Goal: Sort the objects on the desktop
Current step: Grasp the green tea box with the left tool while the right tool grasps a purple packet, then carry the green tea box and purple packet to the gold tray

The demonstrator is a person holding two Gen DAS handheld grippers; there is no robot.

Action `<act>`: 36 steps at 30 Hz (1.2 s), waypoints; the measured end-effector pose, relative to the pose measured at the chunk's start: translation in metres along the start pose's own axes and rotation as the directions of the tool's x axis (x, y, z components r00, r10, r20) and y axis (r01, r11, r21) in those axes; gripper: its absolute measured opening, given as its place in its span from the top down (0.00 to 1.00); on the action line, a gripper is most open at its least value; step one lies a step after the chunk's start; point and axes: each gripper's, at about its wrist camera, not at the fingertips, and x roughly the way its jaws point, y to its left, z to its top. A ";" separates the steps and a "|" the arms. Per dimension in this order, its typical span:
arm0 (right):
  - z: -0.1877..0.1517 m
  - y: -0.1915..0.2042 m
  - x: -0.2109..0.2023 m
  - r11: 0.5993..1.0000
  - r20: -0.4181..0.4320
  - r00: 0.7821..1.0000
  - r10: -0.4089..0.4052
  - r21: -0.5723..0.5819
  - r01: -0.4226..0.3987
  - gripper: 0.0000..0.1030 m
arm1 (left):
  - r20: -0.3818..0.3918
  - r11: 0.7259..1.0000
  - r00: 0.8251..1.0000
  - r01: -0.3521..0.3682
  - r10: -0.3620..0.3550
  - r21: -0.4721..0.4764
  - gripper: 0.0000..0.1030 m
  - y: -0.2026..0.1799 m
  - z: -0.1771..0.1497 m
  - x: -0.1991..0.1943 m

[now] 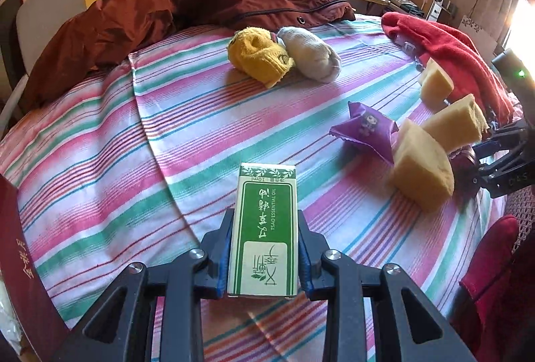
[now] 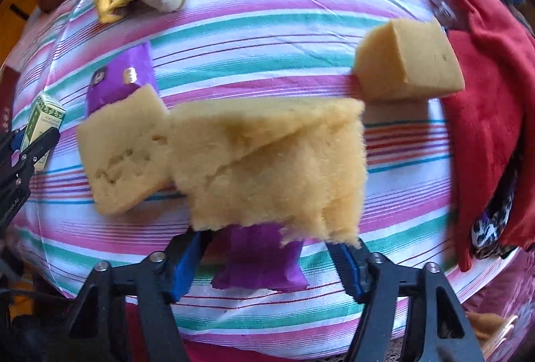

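My left gripper [image 1: 265,245] is shut on a green and white essential oil box [image 1: 265,228], held above the striped cloth; the box also shows in the right wrist view [image 2: 41,124]. My right gripper [image 2: 267,248] is shut on a yellow sponge piece [image 2: 271,161], seen from the left wrist view [image 1: 454,124] too. Two more sponge pieces lie on the cloth, one left [image 2: 123,151] and one far right [image 2: 411,61]. A purple packet [image 2: 123,78] lies behind the left sponge. Another purple packet [image 2: 260,265] lies under my right gripper.
A yellow sock [image 1: 260,56] and a white sock ball [image 1: 311,54] lie at the far middle. A brown jacket [image 1: 167,7] is heaped behind them. A red garment [image 1: 448,47] lies along the right edge. A dark red book [image 1: 20,268] is at the left.
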 end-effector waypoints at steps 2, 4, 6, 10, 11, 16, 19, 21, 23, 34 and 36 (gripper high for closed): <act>-0.004 0.001 -0.005 1.000 0.022 1.000 -0.010 -0.014 0.010 0.57 | 0.002 1.000 1.000 -0.002 0.002 -0.004 0.69 0.000 -0.002 -0.001; -0.008 0.004 -0.008 0.999 0.031 0.999 -0.028 -0.032 0.029 0.61 | 0.005 1.000 1.000 -0.012 0.012 -0.002 0.69 -0.001 -0.004 -0.003; -0.014 0.010 -0.010 0.997 0.033 0.999 -0.039 -0.063 0.041 0.61 | 0.009 1.000 1.000 -0.022 0.022 0.002 0.70 -0.003 -0.008 -0.005; -0.026 0.014 -0.022 0.997 0.067 0.998 -0.019 -0.076 0.025 0.61 | 0.021 0.999 0.999 -0.035 0.035 0.011 0.70 -0.005 -0.015 -0.011; -0.029 0.016 -0.027 0.997 0.085 0.996 -0.005 -0.077 0.012 0.61 | 0.023 0.999 0.999 -0.036 0.036 0.012 0.70 -0.005 -0.016 -0.013; -0.046 0.027 -0.052 0.995 0.179 0.981 0.076 -0.075 -0.064 0.61 | 0.048 1.000 0.999 -0.012 0.012 -0.017 0.70 0.001 -0.023 -0.022; -0.050 0.045 -0.068 0.991 0.251 0.960 0.122 -0.081 -0.105 0.61 | 0.092 1.000 0.996 -0.007 0.010 -0.027 0.71 0.004 -0.024 -0.037; -0.051 0.059 -0.077 0.987 0.287 0.945 0.156 -0.083 -0.137 0.61 | 0.120 0.999 0.992 -0.038 0.041 -0.028 0.70 0.006 -0.024 -0.050; -0.050 0.078 -0.085 0.981 0.318 0.928 0.192 -0.090 -0.171 0.61 | 0.156 0.998 0.986 -0.054 0.059 -0.037 0.70 0.011 -0.025 -0.067; -0.022 0.171 -0.090 0.930 0.381 0.853 0.357 -0.230 -0.286 0.61 | 0.234 0.957 0.941 -0.194 0.243 -0.215 0.70 0.074 -0.042 -0.140; -0.019 0.191 -0.090 0.913 0.373 0.840 0.394 -0.262 -0.312 0.61 | 0.234 0.940 0.930 -0.219 0.282 -0.262 0.70 0.091 -0.050 -0.152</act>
